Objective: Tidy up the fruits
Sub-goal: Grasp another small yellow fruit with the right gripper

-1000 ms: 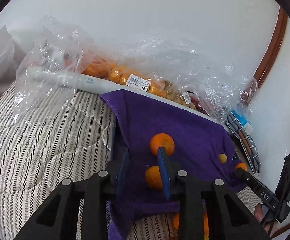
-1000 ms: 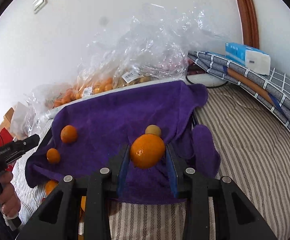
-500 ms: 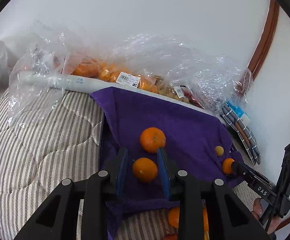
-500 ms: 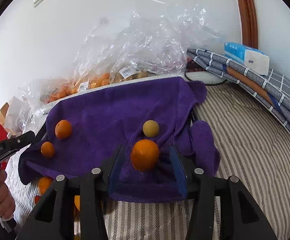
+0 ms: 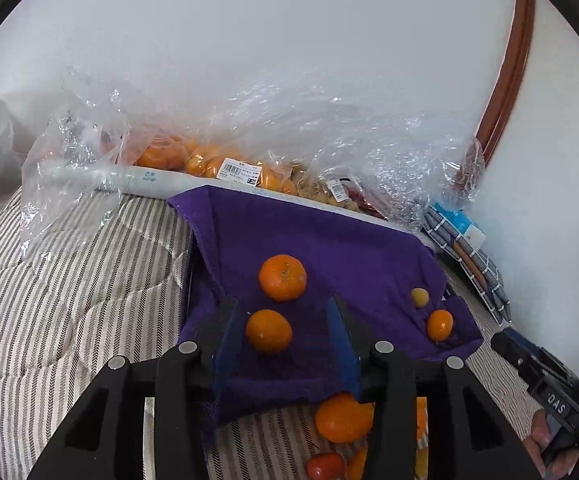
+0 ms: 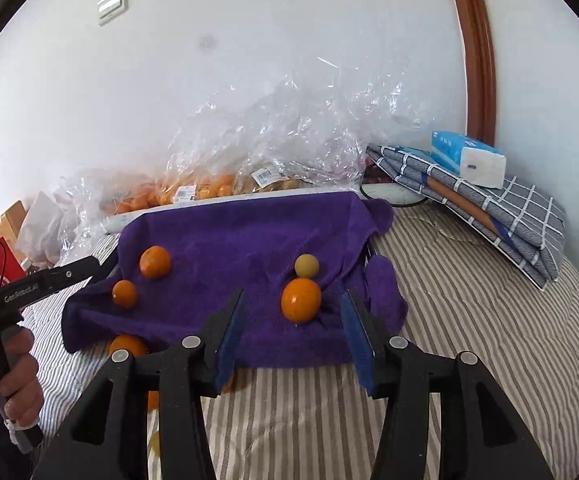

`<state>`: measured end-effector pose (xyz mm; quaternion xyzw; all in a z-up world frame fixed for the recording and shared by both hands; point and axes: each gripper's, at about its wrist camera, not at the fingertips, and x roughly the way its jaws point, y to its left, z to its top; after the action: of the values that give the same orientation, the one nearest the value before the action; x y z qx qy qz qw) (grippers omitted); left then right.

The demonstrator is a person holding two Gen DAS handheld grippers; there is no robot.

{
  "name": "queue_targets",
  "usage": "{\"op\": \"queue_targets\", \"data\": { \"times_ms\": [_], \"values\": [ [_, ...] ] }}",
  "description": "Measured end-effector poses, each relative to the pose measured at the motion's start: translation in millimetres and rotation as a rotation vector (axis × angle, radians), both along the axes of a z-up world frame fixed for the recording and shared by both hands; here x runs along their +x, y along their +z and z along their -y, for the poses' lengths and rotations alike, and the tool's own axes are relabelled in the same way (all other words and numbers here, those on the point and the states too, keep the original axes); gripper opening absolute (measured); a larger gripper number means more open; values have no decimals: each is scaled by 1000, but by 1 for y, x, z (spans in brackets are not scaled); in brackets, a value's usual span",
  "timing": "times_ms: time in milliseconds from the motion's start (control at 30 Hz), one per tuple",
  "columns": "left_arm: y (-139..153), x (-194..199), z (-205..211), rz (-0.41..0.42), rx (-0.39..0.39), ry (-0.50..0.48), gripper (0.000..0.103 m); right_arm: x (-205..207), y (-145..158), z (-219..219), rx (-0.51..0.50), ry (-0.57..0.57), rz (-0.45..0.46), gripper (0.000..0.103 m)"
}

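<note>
We see our right tool (image 6: 293,336) spread wide, touching nothing, above the purple towel (image 6: 225,240) on the bed (image 6: 469,320); 1 orange (image 6: 301,300) lies between its fingers.

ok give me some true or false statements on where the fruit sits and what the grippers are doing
1. Four loose fruits lie on the purple towel. True.
2. The right gripper is clamped on an orange. False: its jaws stand apart, and the orange lies free on the towel between and beyond them.
3. The small yellowish fruit sits right behind that orange. True.
4. The left gripper holds a tomato. False: its jaws are opening and grip nothing; a small orange rests on the towel between them.
5. The tissue pack lies on the towel. False: it sits on the folded checked cloth.
</note>
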<state>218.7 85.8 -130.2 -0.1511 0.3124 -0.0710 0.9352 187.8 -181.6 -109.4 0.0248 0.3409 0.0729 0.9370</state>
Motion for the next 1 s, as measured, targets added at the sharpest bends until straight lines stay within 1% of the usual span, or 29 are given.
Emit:
{"op": "queue_targets", "data": {
  "times_ms": [133, 267, 333, 467, 533, 633, 700, 733, 767, 800, 867, 1000],
  "values": [
    [-2, -23, 0, 22, 9, -3, 42, -16, -6, -5, 42, 35, -82, 49],
    [-7, -49, -5, 1, 15, -24, 42, -37, -19, -17, 44, 68, -148, 49],
    [-11, -62, -8, -5, 31, -21, 42, -48, -23, -26, 43, 95, -156, 49],
    [-18, -79, -10, -45, 79, -6, 42, -64, -31, -43, 42, 142, -173, 49],
    [-23, -86, -13, -65, 78, -2, 42, -65, -36, -52, 43, 168, -191, 49],
    [-25, -92, -14, -78, 77, -7, 42, -62, -43, -65, 16, 188, -196, 49],
    [-28, -92, -12, -93, 89, -11, 44, -56, -48, -70, 7, 198, -226, 44],
    [-29, -90, -11, -103, 92, -15, 47, -53, -50, -72, 2, 200, -238, 39],
    [-30, -90, -11, -112, 90, -18, 49, -50, -53, -74, -15, 199, -259, 32],
    [-32, -88, -12, -123, 87, -20, 49, -49, -55, -76, -33, 197, -271, 29],
    [-34, -88, -12, -131, 84, -12, 49, -52, -55, -80, -67, 202, -258, 28],
    [-33, -88, -7, -126, 100, -27, 49, -57, -51, -75, -83, 193, -231, 28]
  ]
}}
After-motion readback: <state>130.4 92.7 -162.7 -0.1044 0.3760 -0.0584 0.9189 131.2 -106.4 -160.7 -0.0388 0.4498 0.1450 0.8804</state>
